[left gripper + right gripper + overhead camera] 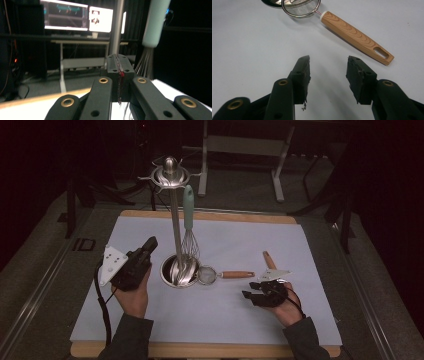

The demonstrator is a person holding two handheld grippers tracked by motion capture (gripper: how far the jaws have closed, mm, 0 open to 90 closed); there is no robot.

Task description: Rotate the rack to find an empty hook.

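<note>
Left of centre in the high view, the left gripper (150, 243) is raised and tilted toward the rack pole (175, 222), jaws pressed together on nothing. At lower right, the right gripper (248, 289) lies low over the mat (300, 250), jaws parted and empty. Just ahead lies the strainer (329, 18): steel mesh bowl, wooden handle running toward the right of the frame.

Right gripper (328, 66) jaws apart over white mat (249, 45), wooden-handled strainer (352, 35) just beyond
</note>
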